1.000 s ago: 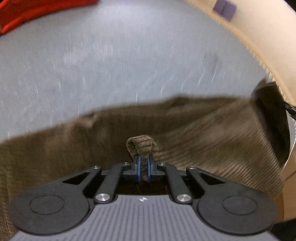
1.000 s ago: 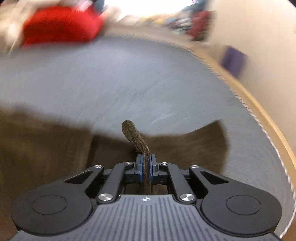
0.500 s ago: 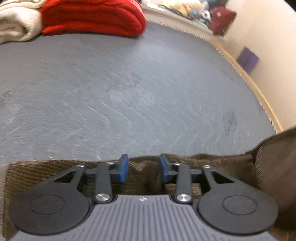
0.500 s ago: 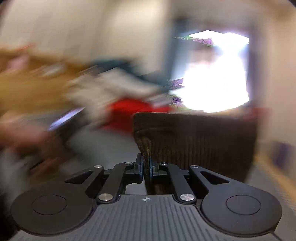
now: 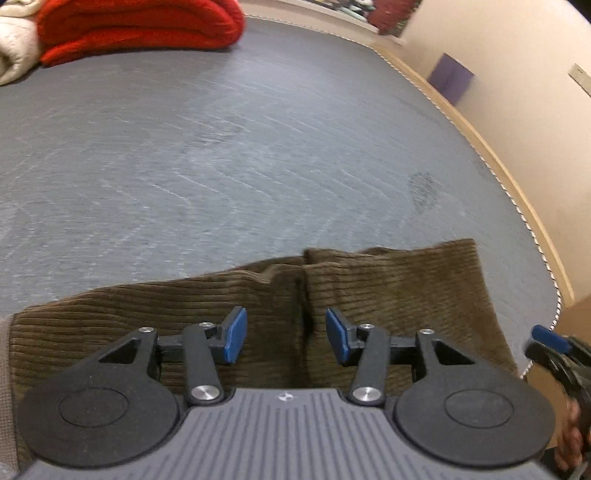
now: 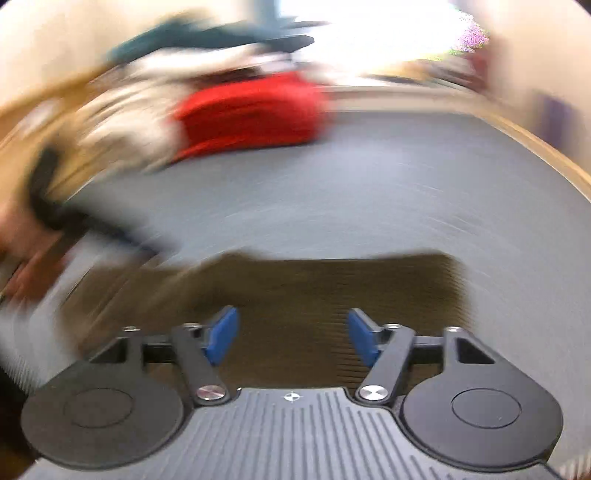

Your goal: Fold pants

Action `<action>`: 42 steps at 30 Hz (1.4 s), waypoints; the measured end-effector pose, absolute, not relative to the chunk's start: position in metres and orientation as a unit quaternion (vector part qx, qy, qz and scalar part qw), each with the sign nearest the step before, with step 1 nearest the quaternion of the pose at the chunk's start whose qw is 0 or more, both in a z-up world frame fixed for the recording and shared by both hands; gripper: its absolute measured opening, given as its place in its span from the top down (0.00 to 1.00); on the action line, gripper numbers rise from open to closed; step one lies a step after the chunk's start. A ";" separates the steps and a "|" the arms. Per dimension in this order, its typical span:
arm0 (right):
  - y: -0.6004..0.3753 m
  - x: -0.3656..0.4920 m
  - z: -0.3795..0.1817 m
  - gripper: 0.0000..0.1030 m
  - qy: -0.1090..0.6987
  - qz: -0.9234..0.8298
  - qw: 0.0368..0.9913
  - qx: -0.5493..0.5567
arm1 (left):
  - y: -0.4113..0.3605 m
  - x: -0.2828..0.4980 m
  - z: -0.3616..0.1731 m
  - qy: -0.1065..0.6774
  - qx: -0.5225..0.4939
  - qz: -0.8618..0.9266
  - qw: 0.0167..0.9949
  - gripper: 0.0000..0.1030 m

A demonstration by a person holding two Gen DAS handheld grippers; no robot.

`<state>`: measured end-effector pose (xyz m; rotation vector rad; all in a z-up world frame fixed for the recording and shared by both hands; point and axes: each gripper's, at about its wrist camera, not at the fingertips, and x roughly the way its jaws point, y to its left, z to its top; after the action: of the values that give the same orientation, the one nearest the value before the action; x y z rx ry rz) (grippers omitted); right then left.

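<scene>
A wide grey mat (image 5: 258, 147) with a fine, brushed weave and a stitched edge covers the surface. At its near edge lie the brown corduroy pants (image 5: 388, 291), ribbed and folded into a flat rectangle with 2 layers meeting at a dark crease. Far left sits a thick folded red knit (image 5: 140, 26) beside a cream one (image 5: 14, 55). The left gripper (image 5: 282, 336) hovers over the pants, its blue pads just spread apart with nothing between them. The right gripper (image 6: 293, 336) has likewise just opened wider, empty, above the blurred corduroy.
</scene>
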<state>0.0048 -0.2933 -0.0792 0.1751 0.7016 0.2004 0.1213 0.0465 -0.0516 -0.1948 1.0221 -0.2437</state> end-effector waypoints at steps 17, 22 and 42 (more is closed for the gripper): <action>-0.359 0.018 -0.167 0.33 0.480 -0.028 0.852 0.204 | -0.048 0.137 -0.088 0.489 0.014 -0.136 0.862 0.73; -0.354 0.013 -0.157 0.67 0.466 -0.018 0.866 0.182 | -0.044 0.140 -0.083 0.487 0.005 -0.134 0.863 0.73; -0.028 -0.106 -0.052 0.76 0.156 0.400 0.878 -0.213 | 0.121 0.097 -0.054 0.531 -0.198 -0.183 0.803 0.78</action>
<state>-0.1064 -0.0283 -0.0520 -0.4444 0.3250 0.8336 0.0968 0.1207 -0.0538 -0.4243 1.1373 -0.3927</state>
